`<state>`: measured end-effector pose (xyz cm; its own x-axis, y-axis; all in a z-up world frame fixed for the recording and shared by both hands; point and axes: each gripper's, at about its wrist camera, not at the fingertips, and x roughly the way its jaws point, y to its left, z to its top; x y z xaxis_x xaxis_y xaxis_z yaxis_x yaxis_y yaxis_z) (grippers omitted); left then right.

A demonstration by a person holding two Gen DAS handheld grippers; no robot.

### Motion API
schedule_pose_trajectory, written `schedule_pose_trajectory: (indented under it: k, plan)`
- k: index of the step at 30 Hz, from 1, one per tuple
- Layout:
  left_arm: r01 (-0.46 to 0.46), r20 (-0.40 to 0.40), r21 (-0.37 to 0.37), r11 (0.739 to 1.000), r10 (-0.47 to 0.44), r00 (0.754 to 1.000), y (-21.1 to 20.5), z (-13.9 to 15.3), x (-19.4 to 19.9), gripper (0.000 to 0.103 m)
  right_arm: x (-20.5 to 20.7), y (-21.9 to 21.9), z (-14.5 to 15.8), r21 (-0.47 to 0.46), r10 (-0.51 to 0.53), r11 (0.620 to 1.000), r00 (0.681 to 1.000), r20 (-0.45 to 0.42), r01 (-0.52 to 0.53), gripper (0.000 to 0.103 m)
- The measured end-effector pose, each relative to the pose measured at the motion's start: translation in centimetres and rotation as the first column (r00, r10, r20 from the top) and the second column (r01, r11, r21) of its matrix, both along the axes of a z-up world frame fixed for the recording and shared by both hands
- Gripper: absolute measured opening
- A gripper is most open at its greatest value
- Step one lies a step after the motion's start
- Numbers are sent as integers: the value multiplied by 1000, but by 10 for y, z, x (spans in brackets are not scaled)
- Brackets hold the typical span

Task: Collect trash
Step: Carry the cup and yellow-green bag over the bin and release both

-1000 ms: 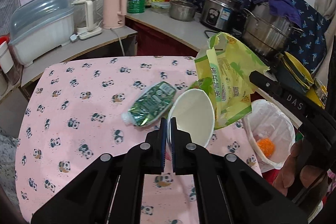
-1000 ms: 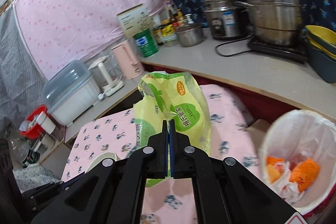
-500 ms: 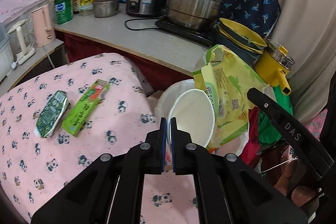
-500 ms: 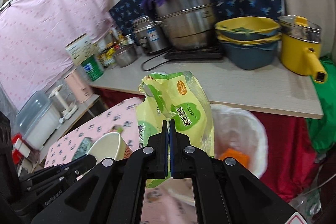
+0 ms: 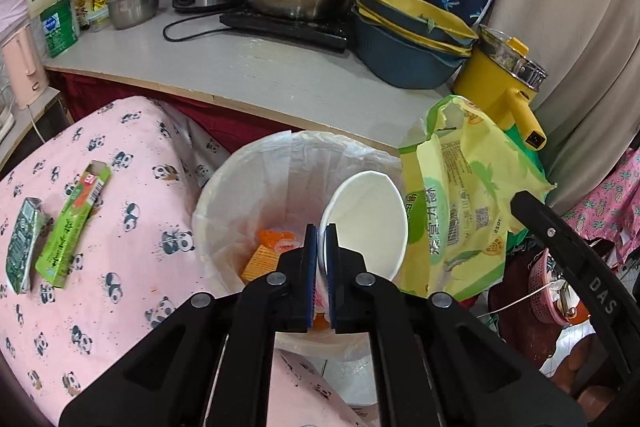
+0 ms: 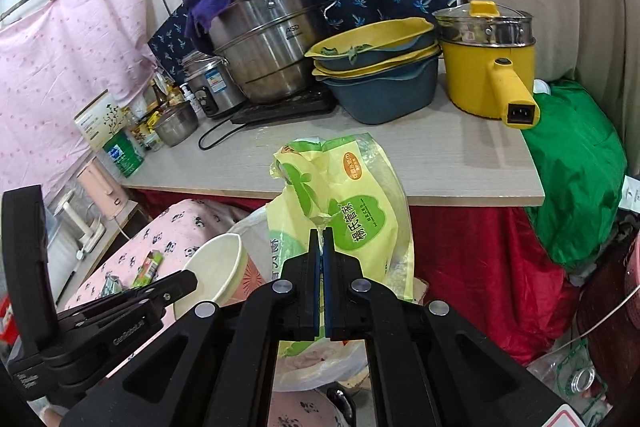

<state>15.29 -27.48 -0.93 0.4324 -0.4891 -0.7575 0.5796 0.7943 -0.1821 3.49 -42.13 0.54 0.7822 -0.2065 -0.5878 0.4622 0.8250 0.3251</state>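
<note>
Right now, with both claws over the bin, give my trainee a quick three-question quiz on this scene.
1. What does the left claw grip?
2. True or false: the bin is empty.
3. Which trash lies on the panda cloth? A) two green packages B) a can C) a bottle

Key:
1. The rim of the white paper bowl.
2. False; orange scraps lie inside.
3. A: the green carton and the dark green pouch.

Hand-held gripper [image 5: 321, 231] pinches paper cup [image 5: 366, 223] over bin [image 5: 240, 183]
</note>
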Motion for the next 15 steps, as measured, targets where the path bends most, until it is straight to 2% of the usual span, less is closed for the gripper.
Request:
schedule_pose_trajectory:
  k: [3,6,7,8,13,15]
  plan:
    - [-15,4,11,1000,15,1000,-1,-7,4,9,2,-1,-3,7,3,1000,1000,-4,-3,1]
    - [-40,10,17,999,40,999,3,-9,8,33,8,1,-5,11,17,1000,1000,-6,-17,1]
    - [-57,12,15,998,57,998,7,-9,10,43,10,2,-6,12,22,1000,1000,-7,-22,1]
    - [-72,14,10,997,72,997,11,-9,12,46,13,4,-6,13,31,999,1000,-7,-31,1]
    - [-126,5,16,992,126,992,32,-11,22,47,31,16,-11,17,77,997,997,-16,-77,2]
    - [-149,7,19,989,149,989,42,-11,24,52,38,21,-12,18,97,995,995,-20,-96,2]
